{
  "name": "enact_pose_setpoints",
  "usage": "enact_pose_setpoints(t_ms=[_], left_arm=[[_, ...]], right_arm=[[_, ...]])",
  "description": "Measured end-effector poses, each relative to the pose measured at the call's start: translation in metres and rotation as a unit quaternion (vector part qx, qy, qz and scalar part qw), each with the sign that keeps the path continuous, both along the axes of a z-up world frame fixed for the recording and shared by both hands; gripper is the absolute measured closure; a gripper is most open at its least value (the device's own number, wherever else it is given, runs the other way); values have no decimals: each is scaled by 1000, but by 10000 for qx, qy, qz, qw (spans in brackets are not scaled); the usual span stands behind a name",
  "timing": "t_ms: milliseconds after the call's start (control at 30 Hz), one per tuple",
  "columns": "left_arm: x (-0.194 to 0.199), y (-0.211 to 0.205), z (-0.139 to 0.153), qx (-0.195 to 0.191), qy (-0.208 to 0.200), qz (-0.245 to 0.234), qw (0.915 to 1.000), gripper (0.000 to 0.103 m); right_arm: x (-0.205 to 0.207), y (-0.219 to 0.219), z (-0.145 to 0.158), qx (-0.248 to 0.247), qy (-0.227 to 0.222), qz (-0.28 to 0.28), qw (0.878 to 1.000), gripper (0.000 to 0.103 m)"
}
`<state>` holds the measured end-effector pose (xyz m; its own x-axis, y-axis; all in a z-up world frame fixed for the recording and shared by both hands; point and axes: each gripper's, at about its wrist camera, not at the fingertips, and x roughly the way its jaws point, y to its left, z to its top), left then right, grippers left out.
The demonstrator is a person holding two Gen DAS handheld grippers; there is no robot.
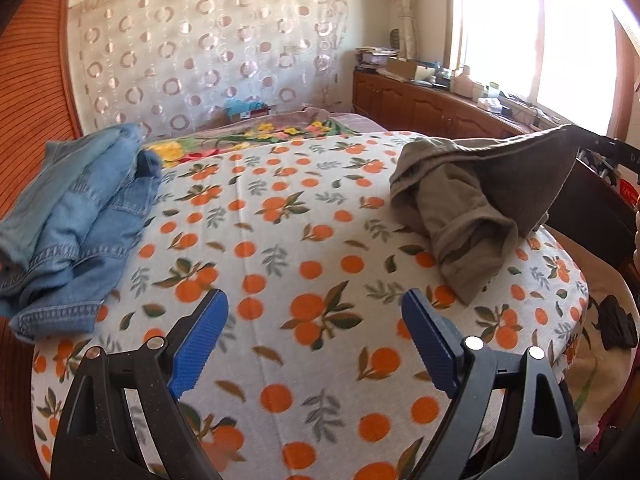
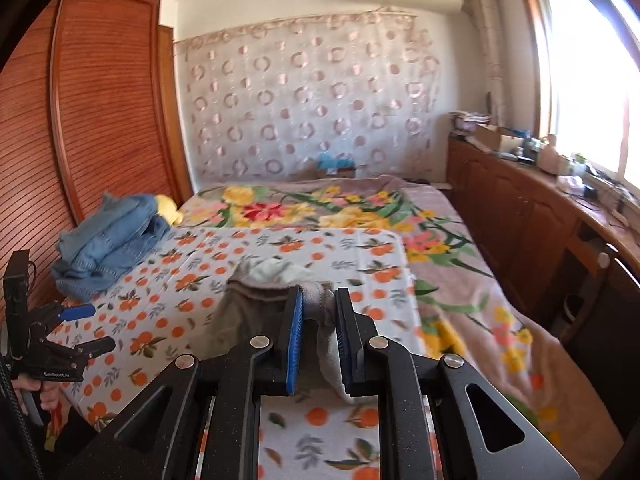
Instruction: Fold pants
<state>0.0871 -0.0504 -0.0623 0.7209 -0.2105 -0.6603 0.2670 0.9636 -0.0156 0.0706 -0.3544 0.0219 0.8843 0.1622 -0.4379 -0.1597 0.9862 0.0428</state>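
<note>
Well—right gripper (image 2: 318, 334) pinching olive pants (image 1: 476, 204) near sheet edge (left gripper (image 1: 316, 344) spread, wide room).

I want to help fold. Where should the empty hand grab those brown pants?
Grab the free cuff of the brown pants, coming from the near bed edge. It lies flat and reachable, pointing toward the open left gripper. The right gripper already pinches the other end.

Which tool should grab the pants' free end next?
Left. The left tool is open and empty above the sheet, facing the loose heap of the pants. The right tool is already shut on one edge, lifting it.
</note>
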Motion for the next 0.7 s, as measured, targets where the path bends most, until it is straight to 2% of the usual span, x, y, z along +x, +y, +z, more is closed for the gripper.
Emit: enact_pose_setpoints(t_ms=[167, 300, 467, 500, 600, 700], left_arm=[[18, -22, 0, 63, 59, -244, 9997, 14], [35, -36, -1, 126, 124, -400, 9990, 20], [59, -59, -1, 195, 202, -609, 9977, 24], [64, -63, -1, 168, 219, -662, 9974, 30], [81, -74, -4, 15, 396, -797, 9960, 37], [94, -87, -4, -104, 467, -905, 9947, 41]], right_arm=[[-10, -20, -16, 64, 140, -403, 9991, 87], [-14, -25, -24, 103, 245, -597, 9979, 87], [-23, -34, -10, 181, 295, -723, 9968, 87], [-24, -34, -8, 198, 285, -737, 9967, 87], [-25, -36, -4, 245, 281, -727, 9967, 87], [-30, -32, -2, 218, 272, -714, 9968, 87]])
